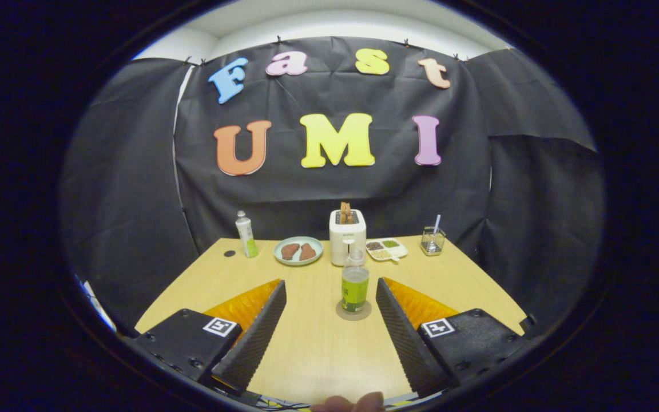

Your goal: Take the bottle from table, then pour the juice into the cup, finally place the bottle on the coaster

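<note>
A clear bottle (355, 283) holding green juice, with a green label and a pale cap, stands upright on a round grey coaster (353, 312) on the wooden table (312, 343). My gripper (330, 282) is open with its fingers spread wide. The bottle sits in the gap between the fingertips, closer to the right finger (404, 326) than the left finger (258, 332). Neither finger touches it.
Along the table's back edge stand a slim white-and-green bottle (246, 233), a plate (298, 250) with brown pieces, a white toaster (347, 236) with toast in it, a white compartment dish (386, 249) and a wire holder (432, 240). A small dark disc (229, 253) lies at the back left. A fingertip (358, 403) shows below the gripper.
</note>
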`<state>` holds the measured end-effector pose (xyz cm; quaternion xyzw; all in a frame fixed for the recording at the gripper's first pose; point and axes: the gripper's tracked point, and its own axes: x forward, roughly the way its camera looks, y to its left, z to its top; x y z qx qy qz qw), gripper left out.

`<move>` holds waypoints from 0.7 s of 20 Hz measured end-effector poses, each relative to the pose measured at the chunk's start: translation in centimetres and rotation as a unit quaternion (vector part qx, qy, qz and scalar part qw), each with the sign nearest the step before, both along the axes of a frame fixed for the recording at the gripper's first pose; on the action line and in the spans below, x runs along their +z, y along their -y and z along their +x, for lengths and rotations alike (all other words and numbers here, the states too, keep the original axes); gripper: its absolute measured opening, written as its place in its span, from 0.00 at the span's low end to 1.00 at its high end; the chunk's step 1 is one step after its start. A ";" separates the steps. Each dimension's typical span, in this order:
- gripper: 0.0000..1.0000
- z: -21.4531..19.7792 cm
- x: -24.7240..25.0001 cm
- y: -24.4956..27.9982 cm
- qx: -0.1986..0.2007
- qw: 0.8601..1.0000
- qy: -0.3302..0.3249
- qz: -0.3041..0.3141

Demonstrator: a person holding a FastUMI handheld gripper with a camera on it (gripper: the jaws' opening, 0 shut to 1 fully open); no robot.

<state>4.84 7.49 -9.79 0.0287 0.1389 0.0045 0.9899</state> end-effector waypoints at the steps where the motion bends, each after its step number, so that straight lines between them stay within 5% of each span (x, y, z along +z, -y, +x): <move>1: 1.00 -1.0 0.7 -0.7 0.002 1.000 0.008 0.002; 14: 1.00 -7.3 1.9 -4.9 -0.018 0.997 0.069 0.007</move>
